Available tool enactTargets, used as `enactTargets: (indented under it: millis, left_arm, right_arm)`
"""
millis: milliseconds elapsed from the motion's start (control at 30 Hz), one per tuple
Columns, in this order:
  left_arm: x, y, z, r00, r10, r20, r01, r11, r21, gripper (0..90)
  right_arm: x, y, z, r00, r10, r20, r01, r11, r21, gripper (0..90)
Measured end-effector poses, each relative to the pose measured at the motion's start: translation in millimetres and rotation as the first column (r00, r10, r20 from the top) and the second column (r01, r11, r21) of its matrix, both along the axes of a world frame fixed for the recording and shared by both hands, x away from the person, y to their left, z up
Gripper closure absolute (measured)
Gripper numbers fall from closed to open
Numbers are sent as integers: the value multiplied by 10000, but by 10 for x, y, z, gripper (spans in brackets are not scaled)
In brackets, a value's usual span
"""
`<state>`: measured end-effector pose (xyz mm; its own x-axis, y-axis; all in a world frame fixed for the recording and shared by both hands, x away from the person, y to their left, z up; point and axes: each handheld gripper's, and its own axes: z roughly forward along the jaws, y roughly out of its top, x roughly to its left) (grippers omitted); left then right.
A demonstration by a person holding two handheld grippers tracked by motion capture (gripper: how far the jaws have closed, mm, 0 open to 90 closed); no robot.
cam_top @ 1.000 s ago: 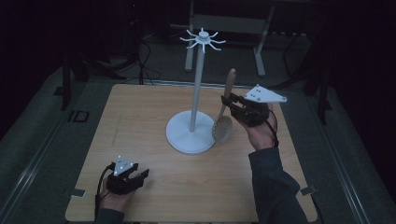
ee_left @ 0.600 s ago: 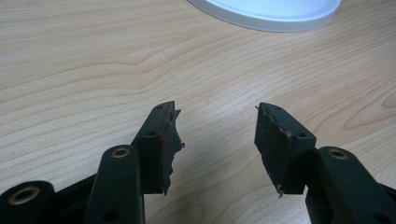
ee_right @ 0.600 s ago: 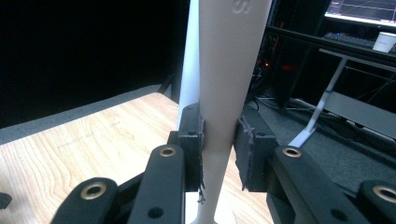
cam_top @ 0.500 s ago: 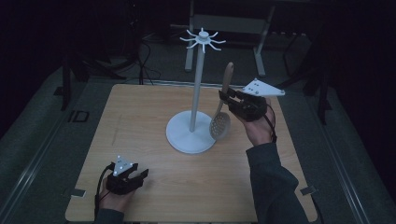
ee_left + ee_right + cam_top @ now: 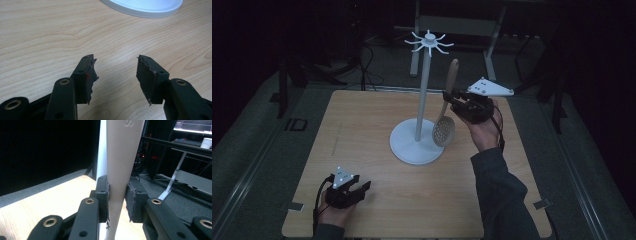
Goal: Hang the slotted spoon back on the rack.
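- Grip is holding at the right hand-held gripper (image 5: pixel 450 98): its jaws are pressing from both sides on the pale handle of the slotted spoon (image 5: pixel 444 131), which is hanging upright, bowl down, clear of the surface (image 5: pixel 362 125).
- Compared with a second ago, the spoon is sitting slightly higher and a little closer to the pole of the white stand (image 5: pixel 421 100); its bowl is now hovering over the edge of the stand's round base.
- Judging by that, the lift toward the hooks (image 5: pixel 429 42) at the top of the stand is just getting under way. The handle's tip is still reaching well below them, so more raising is probably needed before hanging.
- Over at the near left, the left hand-held gripper (image 5: pixel 363 187) is resting on the surface where it was, jaws standing apart with nothing between them, taking no part.
- Beyond the surface, a dark floor is showing.
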<state>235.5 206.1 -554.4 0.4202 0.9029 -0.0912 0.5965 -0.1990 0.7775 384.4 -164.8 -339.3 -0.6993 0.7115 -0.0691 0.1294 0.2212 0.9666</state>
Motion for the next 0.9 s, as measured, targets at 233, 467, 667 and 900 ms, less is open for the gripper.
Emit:
enactTargets:
  millis: [233,467,667,900]
  left_arm:
    - [0,9,3,10000,28,10,-28,10000,-50,485]
    - [1,9,1,10000,31,-3,-31,10000,-23,485]
    - [-9,23,3,10000,58,5,-58,10000,-25,485]
    - [-8,16,-1,10000,41,-5,-41,10000,5,485]
  right_arm:
    - [63,76,56,9999,-17,-159,19,9999,123,736]
    - [81,123,114,9999,10,-108,-9,10000,76,736]
    - [128,133,134,9995,-76,-312,80,9999,110,736]
    - [161,152,141,9990,17,-442,-18,10000,-39,736]
